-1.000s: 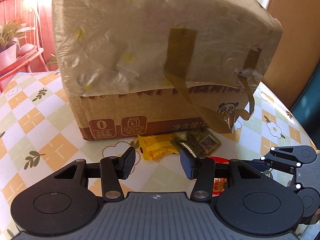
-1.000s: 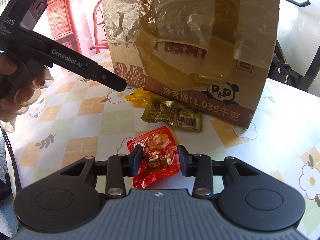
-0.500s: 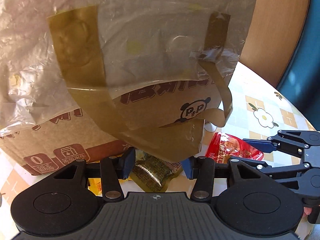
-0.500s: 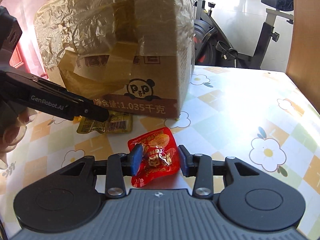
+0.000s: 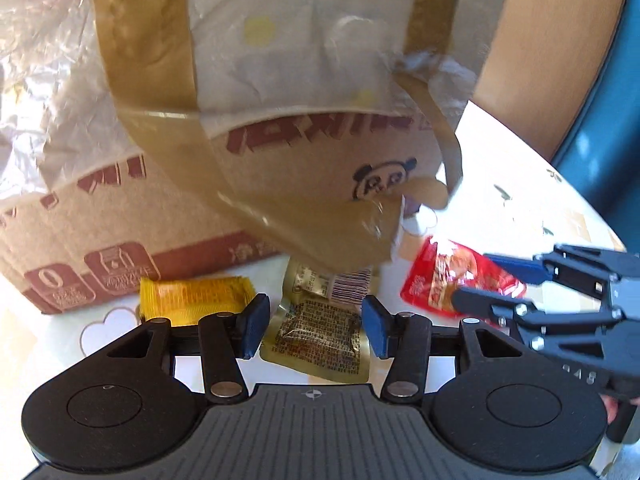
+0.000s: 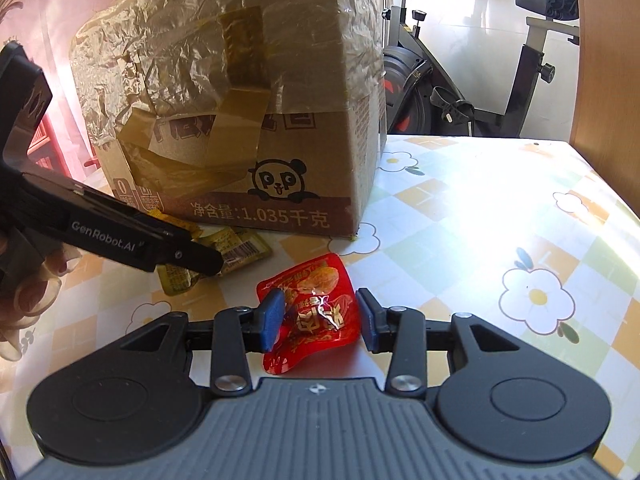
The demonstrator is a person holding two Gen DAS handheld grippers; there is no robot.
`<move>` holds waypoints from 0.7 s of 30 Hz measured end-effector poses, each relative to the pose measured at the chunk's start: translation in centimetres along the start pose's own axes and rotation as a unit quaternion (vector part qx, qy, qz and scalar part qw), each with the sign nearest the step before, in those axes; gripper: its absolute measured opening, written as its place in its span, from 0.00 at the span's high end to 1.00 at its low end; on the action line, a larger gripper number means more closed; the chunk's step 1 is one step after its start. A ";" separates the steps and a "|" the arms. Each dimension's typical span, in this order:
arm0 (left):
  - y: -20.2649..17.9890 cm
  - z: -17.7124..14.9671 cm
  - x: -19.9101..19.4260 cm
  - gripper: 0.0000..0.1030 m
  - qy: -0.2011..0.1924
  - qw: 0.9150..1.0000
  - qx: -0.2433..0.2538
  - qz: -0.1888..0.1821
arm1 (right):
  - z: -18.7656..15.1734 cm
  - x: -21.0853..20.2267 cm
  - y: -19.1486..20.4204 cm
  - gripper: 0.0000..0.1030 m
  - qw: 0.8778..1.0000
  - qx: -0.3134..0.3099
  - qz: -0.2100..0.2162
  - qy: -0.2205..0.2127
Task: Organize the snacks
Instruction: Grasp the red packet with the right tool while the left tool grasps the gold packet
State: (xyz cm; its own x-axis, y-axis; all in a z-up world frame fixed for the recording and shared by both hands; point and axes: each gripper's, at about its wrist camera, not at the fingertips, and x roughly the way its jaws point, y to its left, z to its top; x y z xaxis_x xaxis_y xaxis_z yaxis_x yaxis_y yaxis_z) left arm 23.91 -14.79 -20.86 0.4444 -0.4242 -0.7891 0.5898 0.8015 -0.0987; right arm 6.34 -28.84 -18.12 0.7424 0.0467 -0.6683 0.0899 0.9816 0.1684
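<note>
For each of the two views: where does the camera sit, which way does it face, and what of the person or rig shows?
Left wrist: on the left gripper, angled down at the olive-gold foil packet before the taped cardboard box; the right gripper intrudes.
Right wrist: on the right gripper, angled down at the red snack packet; the left gripper and gloved fingers show.
Shared: box, both packets.

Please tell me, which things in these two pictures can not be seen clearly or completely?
- Taped brown cardboard box: top opening cut off by the frame in both views.
- Yellow snack packet: left view, near edge behind the left gripper; print too blurred.
- Olive-gold snack pouch: right view, mostly behind the left gripper.
</note>
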 end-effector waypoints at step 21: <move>-4.9 -3.5 -1.1 0.38 -0.023 0.999 0.031 0.027 | 0.1 0.0 -0.4 0.59 1.000 0.014 0.009 -0.004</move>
State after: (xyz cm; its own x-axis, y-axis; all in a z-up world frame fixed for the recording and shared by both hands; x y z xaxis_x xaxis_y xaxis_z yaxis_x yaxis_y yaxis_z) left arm 18.22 -16.82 -21.64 0.5066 -0.4016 -0.7629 0.6044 0.7964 -0.0179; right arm 6.35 -29.26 -18.12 0.7488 0.0627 -0.6598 0.0948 0.9752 0.2002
